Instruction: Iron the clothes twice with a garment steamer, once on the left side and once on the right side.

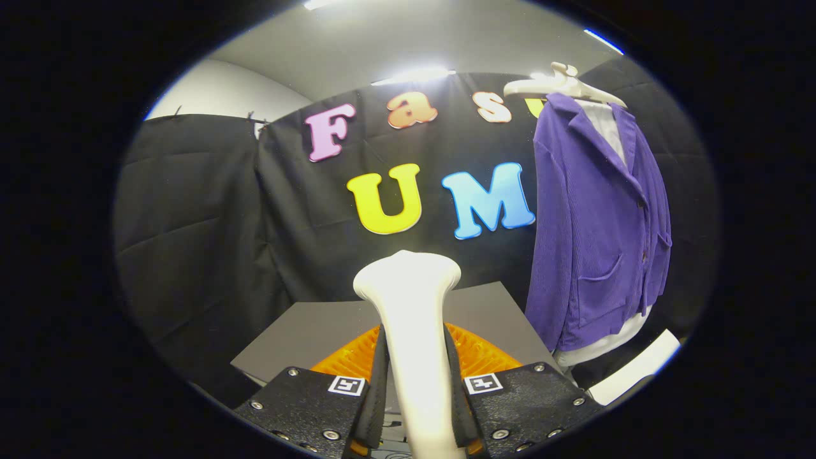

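Observation:
A white garment steamer stands upright between my two fingers, its flared head rising above them. My gripper is shut on the steamer's handle, with both fingers pressing its sides. A purple jacket over a white shirt hangs on a white hanger, beyond the fingers and off to the right. The steamer's head is well short of the jacket and to its left.
A grey table top lies just beyond the fingers, with an orange ribbed thing on it behind the steamer. A white board edge shows below the jacket. Black cloth walls close the booth behind and to the left.

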Available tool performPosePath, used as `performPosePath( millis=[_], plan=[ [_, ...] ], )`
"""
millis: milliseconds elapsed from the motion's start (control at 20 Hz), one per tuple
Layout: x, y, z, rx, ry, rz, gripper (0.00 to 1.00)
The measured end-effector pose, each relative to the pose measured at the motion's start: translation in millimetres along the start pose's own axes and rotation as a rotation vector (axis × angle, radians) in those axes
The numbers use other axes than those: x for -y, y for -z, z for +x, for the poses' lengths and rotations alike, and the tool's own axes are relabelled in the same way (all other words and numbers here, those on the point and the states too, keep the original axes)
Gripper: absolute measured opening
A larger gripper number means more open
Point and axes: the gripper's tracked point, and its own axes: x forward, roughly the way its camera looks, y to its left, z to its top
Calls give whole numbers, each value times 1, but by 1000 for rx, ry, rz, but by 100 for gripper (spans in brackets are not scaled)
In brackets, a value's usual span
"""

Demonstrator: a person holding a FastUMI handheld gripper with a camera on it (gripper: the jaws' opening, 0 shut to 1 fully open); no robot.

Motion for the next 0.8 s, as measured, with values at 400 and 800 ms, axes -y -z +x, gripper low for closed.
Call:
performPosePath(
  millis=[400,800],
  plan=[
    [38,19,-127,127,8,-91,42],
    [108,11,-189,269,79,-76,42]
  ],
)
